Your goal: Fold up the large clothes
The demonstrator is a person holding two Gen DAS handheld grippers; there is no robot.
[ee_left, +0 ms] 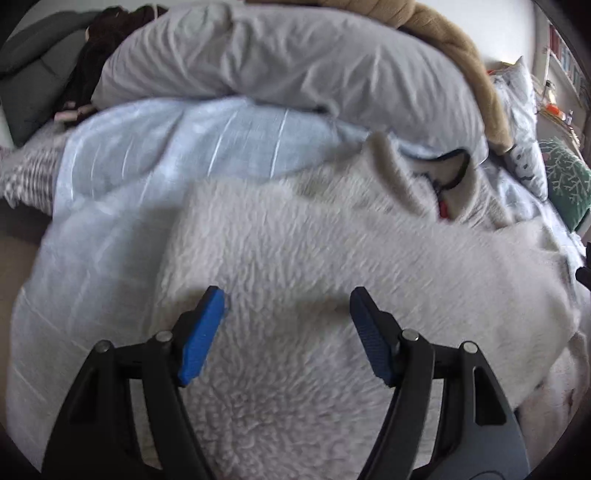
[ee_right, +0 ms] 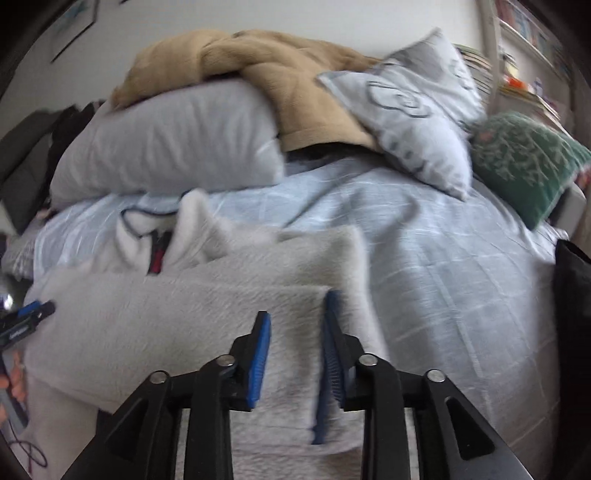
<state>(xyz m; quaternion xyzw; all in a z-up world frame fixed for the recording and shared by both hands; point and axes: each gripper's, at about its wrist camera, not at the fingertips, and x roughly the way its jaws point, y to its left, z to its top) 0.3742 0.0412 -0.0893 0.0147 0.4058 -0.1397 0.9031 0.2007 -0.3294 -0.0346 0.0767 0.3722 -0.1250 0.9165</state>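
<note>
Clearly mid-fold: white fleece (ee_left: 280, 258) spread flat on bed, collar (ee_left: 450, 173) toward pillows, hem toward grippers. Same fleece (ee_right: 177, 325) in right view, one sleeve (ee_right: 258, 299) laid across body, cuff edge ending just ahead of right gripper (ee_right: 297, 325). Probably laid there as first fold, narrowing garment before halving.

Left gripper (ee_left: 288, 310) over near-left part of fleece, jaws wide, nothing between pads, pile visible through gap. Looks poised to pin or pick near edge; contact with cloth not determinable. Also seen at far left of right view (ee_right: 35, 314).

Right gripper jaws narrow but parted, no cloth pinched; fleece visible below gap. Blur on right-hand pad. Reads as sleeve let go, not held.

Zip or dark trim at neck, red tag (ee_left: 443, 210) inside collar. Neck open, facing up, so front side up.

Outward: pale blue duvet (ee_right: 424, 258) with thin white grid lines, soft and rumpled; fleece likely to sink and wrinkle, folds need smoothing. Grey pillow (ee_right: 173, 144) behind collar, tan blanket (ee_right: 280, 62) heaped over it. Printed cushion (ee_right: 413, 122) leaning right, green cushion (ee_right: 524, 162) with branch pattern beside it, at bed's right edge. Dark clothing (ee_left: 92, 66) bundled far left.

Room: white wall, framed picture (ee_right: 77, 29) upper left, shelves (ee_right: 532, 33) with books far right. Daylight, cool cast.
</note>
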